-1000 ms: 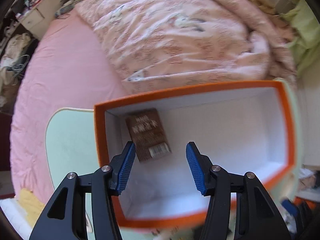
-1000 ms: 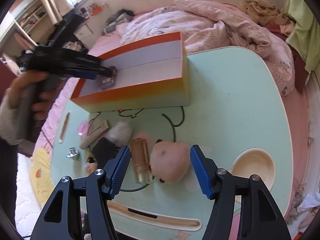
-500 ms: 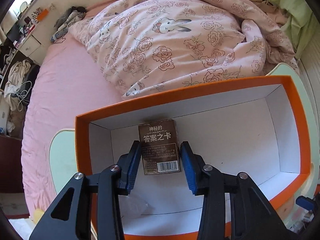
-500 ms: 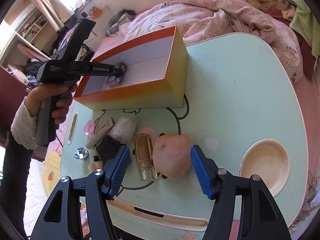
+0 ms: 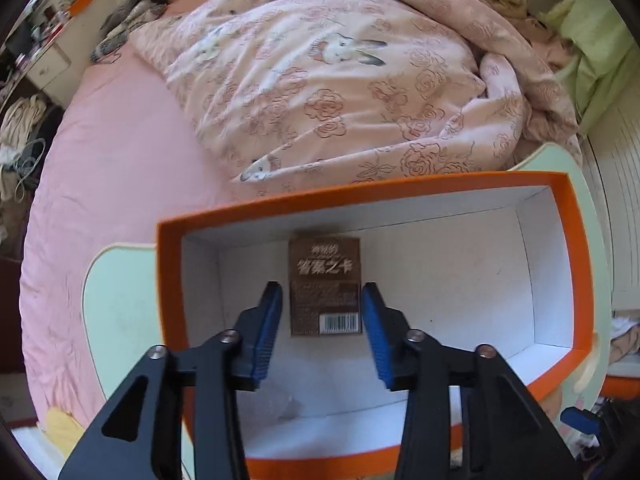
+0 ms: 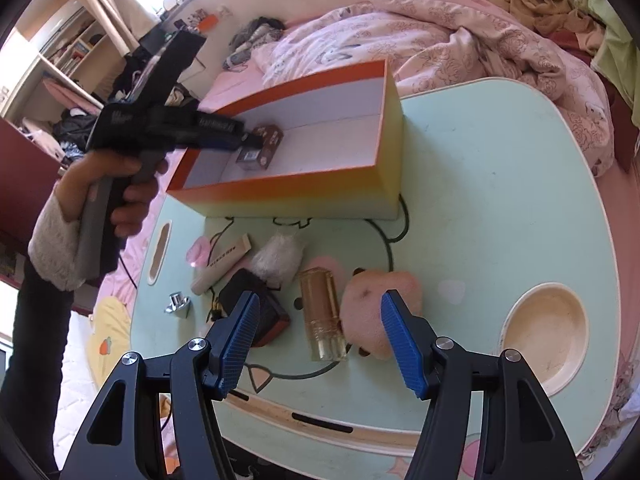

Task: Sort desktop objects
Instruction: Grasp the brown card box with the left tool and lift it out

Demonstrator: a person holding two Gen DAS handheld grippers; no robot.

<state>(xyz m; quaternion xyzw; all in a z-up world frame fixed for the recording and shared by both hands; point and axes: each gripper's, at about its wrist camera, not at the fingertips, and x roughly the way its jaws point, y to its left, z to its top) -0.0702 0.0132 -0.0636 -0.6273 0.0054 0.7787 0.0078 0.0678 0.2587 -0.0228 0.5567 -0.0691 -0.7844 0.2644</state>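
A brown card box [image 5: 325,286] lies in the orange-rimmed white box [image 5: 576,264]. My left gripper [image 5: 322,292] points down into that box with a finger on each side of the card box. A sliver of white floor shows at the left pad, so the jaws stand narrowly open. The right wrist view shows the same gripper [image 6: 250,140], held by a hand, at the card box [image 6: 264,146]. My right gripper [image 6: 320,296] hangs open above a clear perfume bottle [image 6: 322,312] and a pink plush [image 6: 376,304] on the green table [image 6: 500,200].
Left of the bottle lie a black case [image 6: 256,300], a white fluffy ball [image 6: 278,258], a cream tube [image 6: 224,262], a pink disc [image 6: 198,252] and a metal clip [image 6: 178,304]. A round cream dish [image 6: 546,336] sits at the right. A bed with a pink quilt [image 5: 320,80] lies behind.
The left jaws narrowed from wide open to close around the card box, which went from askew to square between the fingers. The right gripper barely moved.
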